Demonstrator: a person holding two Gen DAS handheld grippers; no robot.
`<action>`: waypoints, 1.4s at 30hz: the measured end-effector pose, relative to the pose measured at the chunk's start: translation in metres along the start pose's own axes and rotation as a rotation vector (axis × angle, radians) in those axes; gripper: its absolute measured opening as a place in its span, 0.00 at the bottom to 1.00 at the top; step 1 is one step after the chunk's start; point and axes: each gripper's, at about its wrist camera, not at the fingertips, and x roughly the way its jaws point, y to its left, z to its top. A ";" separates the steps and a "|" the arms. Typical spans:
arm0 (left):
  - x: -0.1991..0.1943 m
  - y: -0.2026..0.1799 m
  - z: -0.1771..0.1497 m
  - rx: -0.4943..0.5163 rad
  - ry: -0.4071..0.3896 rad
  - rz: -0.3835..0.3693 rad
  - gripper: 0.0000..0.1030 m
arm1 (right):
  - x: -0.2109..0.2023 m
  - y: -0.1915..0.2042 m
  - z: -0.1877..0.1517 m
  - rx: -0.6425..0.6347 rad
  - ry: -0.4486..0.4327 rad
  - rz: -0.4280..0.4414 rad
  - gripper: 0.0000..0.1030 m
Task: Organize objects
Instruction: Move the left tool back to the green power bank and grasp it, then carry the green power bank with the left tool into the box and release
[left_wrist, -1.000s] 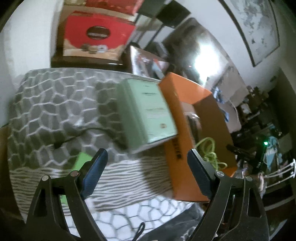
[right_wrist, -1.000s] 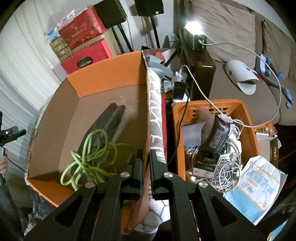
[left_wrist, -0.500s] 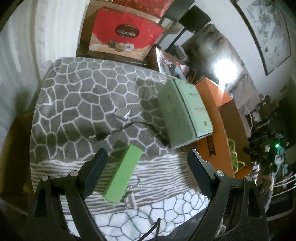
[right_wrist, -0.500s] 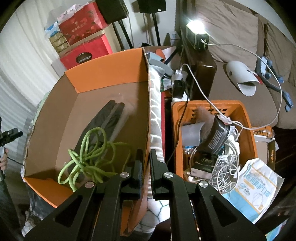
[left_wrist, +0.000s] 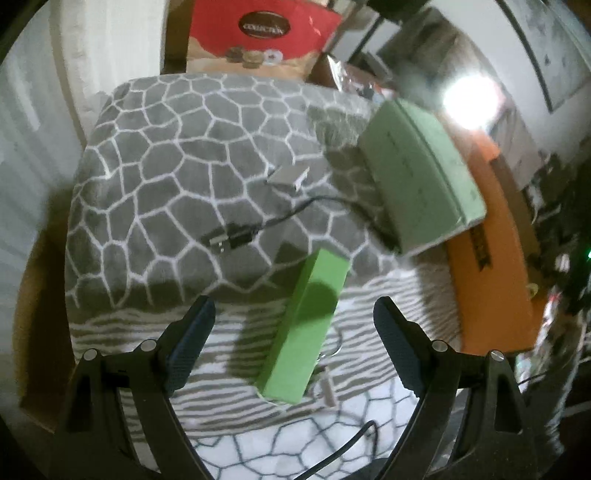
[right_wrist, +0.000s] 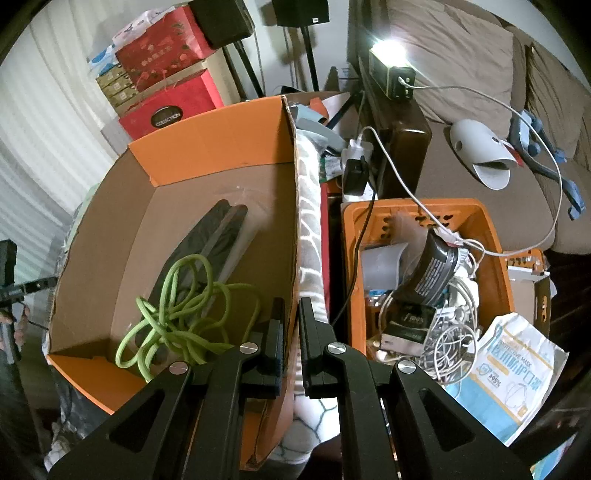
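A long bright green box (left_wrist: 305, 328) lies on the grey patterned blanket (left_wrist: 166, 166), between the open fingers of my left gripper (left_wrist: 293, 317), which hovers above it, empty. A pale green box (left_wrist: 421, 177) leans against the orange cardboard box (left_wrist: 487, 280). A black USB cable (left_wrist: 236, 236) and a small grey block (left_wrist: 288, 177) lie on the blanket. My right gripper (right_wrist: 291, 325) is shut on the right wall of the orange cardboard box (right_wrist: 291, 206), which holds a green cord (right_wrist: 181, 314) and a dark flat item (right_wrist: 218, 236).
A red gift bag (left_wrist: 258, 33) stands behind the blanket. An orange plastic crate (right_wrist: 424, 280) full of cables and packages stands right of the box. A mask packet (right_wrist: 513, 373), a lamp (right_wrist: 391, 70) and a brown sofa (right_wrist: 480, 92) lie beyond.
My left gripper has swung left and back from the orange box, bringing the long green box between its fingers. The right gripper stays clamped on the box wall, with a slight shift.
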 end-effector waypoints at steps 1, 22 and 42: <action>0.002 -0.003 -0.002 0.016 -0.002 0.011 0.84 | 0.000 0.000 0.000 0.000 0.000 0.001 0.06; 0.011 -0.023 -0.002 0.073 -0.039 0.064 0.20 | 0.000 -0.002 0.000 0.003 0.000 -0.001 0.06; -0.095 -0.087 0.030 0.095 -0.320 -0.143 0.20 | 0.000 -0.002 0.000 0.003 0.000 -0.001 0.06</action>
